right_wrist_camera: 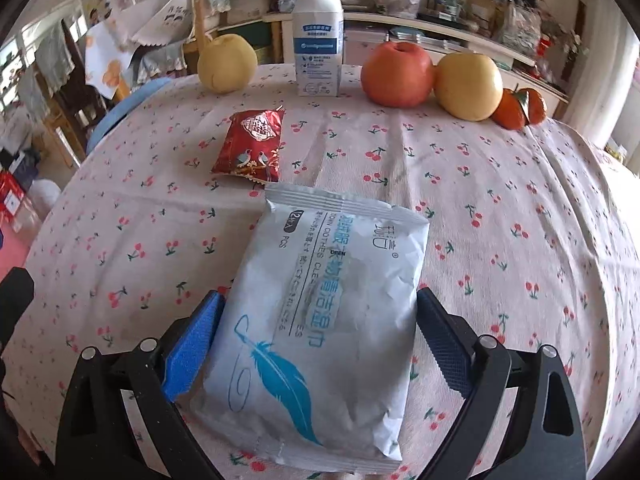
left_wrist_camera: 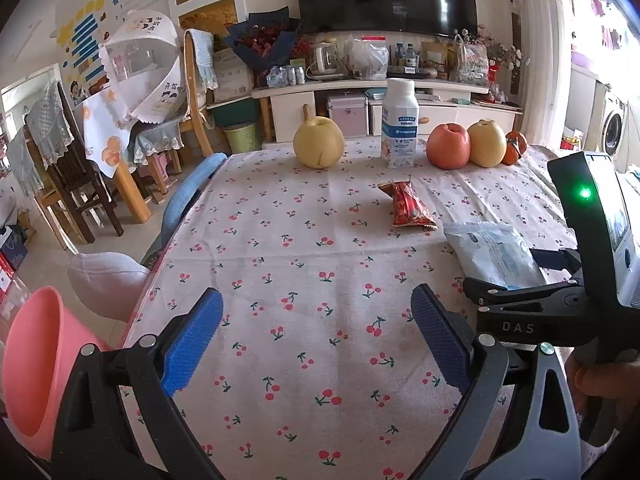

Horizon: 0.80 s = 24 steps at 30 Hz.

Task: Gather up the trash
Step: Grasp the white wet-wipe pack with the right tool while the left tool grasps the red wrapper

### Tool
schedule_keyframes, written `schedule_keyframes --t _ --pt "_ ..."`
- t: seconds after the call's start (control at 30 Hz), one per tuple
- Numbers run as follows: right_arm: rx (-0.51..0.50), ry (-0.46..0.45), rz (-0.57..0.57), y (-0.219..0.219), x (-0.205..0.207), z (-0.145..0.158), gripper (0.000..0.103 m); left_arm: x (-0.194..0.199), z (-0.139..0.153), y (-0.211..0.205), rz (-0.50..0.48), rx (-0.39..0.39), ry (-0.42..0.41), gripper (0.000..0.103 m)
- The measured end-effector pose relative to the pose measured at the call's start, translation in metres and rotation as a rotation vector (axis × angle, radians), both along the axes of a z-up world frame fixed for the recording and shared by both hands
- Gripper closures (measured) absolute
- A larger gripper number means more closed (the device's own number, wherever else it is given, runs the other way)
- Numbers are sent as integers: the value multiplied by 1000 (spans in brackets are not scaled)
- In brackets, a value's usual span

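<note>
A white wipes packet [right_wrist_camera: 320, 320] with a blue feather print lies flat on the cherry-print tablecloth [right_wrist_camera: 500, 240]. My right gripper [right_wrist_camera: 316, 340] is open and straddles the packet's near half, one blue pad [right_wrist_camera: 192, 344] at its left edge. A red snack wrapper [right_wrist_camera: 250, 146] lies just beyond the packet. In the left wrist view my left gripper [left_wrist_camera: 316, 340] hangs open over bare cloth with nothing between its fingers. There the wrapper [left_wrist_camera: 408, 206] is ahead, and the packet [left_wrist_camera: 494, 254] sits to the right under the right gripper [left_wrist_camera: 508, 272].
A pink bin [left_wrist_camera: 36, 360] stands off the table's left edge beside my left gripper. Along the far edge stand a white bottle [right_wrist_camera: 319, 36], a pear [right_wrist_camera: 227, 63], an apple [right_wrist_camera: 398, 74], another pear [right_wrist_camera: 468, 86] and small orange fruits [right_wrist_camera: 520, 110]. Chairs [left_wrist_camera: 192, 192] line the left side.
</note>
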State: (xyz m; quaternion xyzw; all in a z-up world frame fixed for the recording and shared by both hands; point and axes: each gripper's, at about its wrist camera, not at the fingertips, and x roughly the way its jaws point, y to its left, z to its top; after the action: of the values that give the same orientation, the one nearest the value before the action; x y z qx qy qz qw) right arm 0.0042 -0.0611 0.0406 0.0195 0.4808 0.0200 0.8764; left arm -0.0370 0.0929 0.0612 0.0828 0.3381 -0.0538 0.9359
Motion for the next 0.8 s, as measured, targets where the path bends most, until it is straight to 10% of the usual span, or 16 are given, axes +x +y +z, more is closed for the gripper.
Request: schedule_keyframes --t 0.8 --pt "120 -99 -36 -71 -20 44 25 23 -17 -23 16 -96 75 8"
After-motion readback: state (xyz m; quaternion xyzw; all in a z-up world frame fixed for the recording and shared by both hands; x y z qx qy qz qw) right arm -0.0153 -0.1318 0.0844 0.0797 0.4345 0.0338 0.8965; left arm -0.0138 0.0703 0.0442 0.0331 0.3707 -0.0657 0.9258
